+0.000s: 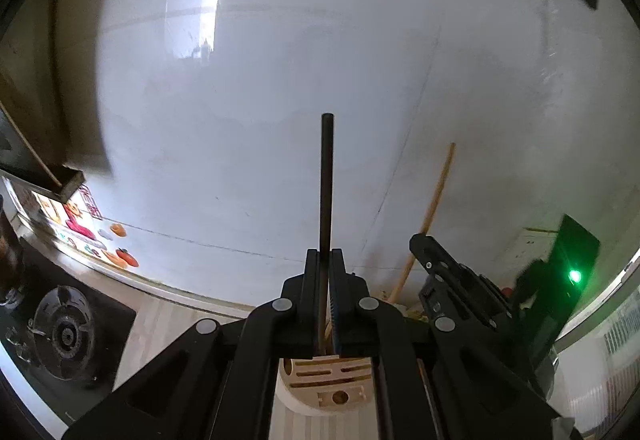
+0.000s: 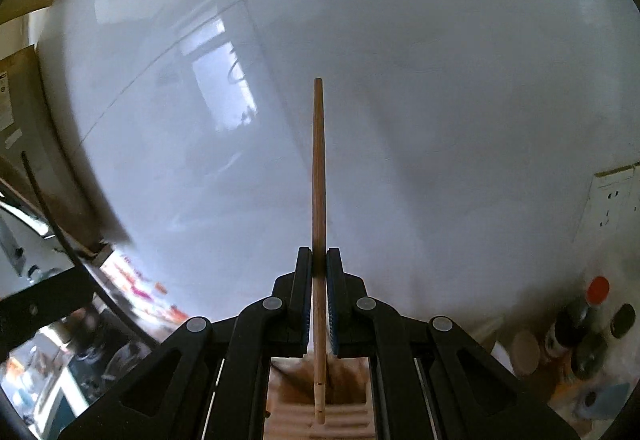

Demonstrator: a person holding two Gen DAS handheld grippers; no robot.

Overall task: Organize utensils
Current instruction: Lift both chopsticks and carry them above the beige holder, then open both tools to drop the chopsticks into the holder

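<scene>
Both tongs are clenched, each on a single chopstick. We see the left tongs (image 1: 325, 260) gripping a dark chopstick (image 1: 326, 179), a thin, straight, near-black rod with a blunt, flat end. It runs between the two pads and stands out well past their tips against the white wall (image 1: 280, 79); its lower end passes back behind the pads, above a pale wooden utensil holder (image 1: 328, 380) with slots and a round hole, which sits on the light wood-grain bench (image 1: 160, 324).

We see the right tongs (image 2: 319, 260) gripping a wooden chopstick (image 2: 318, 167), a light brown, smooth rod that narrows slightly toward its far end. It too lies along the midline between the pads, reaching far beyond the fingertips toward the wall, while its near end extends back past the pads and shows two small dark marks. Beneath that near end lies a pale ribbed surface, blurred and not identifiable.

In the left wrist view, the right tongs appear at lower right with the wooden chopstick slanting up from them, just beside the left tongs but apart from the dark chopstick. A gas burner (image 1: 66, 336) sits at lower left of that view, with small fruit-shaped stickers (image 1: 120, 248) along the foot of the wall. In the right wrist view, several jars and bottles (image 2: 588, 328) stand at lower right, below a wall socket (image 2: 612, 199).
</scene>
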